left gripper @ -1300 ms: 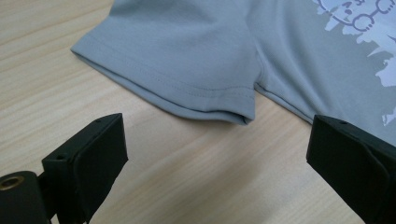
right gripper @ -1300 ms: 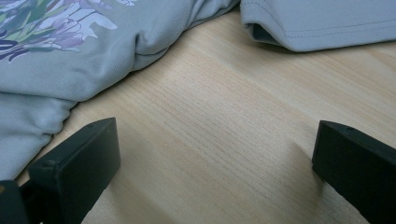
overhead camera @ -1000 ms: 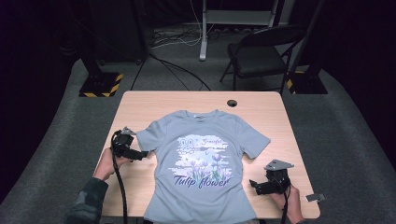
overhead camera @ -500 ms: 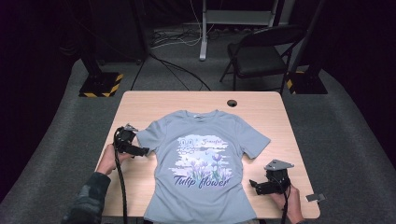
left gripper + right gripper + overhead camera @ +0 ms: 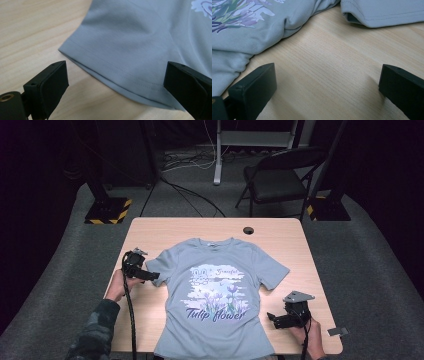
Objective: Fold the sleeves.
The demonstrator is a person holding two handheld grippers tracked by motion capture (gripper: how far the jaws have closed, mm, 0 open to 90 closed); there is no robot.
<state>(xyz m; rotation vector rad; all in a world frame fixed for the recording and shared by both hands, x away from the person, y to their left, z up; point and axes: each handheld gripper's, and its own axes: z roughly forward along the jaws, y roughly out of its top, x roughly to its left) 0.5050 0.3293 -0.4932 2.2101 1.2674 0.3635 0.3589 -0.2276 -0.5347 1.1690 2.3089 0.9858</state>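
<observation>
One grey T-shirt (image 5: 220,295) lies spread flat, front up, across the middle of the wooden surface (image 5: 165,227), its neck toward the far edge and its hem at the near edge. Its chest carries a print of purple tulips with the words "Tulip flower" (image 5: 215,314) beneath. Both short sleeves are spread out to the sides.

Beside the shirt's sleeve on the person's left sits the left gripper (image 5: 154,276), held by the left hand (image 5: 120,284). Its jaws are spread wide and point at the sleeve hem; in the left gripper view the hem (image 5: 117,85) lies between the two black jaws, with the jaws apart from the cloth and holding nothing.

Near the shirt's lower side on the person's right rests the right gripper (image 5: 271,318), held by the right hand (image 5: 311,339), a grey plate on top of it. Its jaws too are wide apart and empty; in the right gripper view bare wood lies between them, with the shirt's rumpled side (image 5: 249,40) beyond the one jaw and the sleeve's edge (image 5: 384,15) farther off.

Farther from the shirt, a round dark hole (image 5: 248,230) sits in the surface near the far edge, and a small grey tag-like piece (image 5: 338,331) lies at the near right corner. Beyond the surface stands a folding chair (image 5: 280,180) on grey carpet.
</observation>
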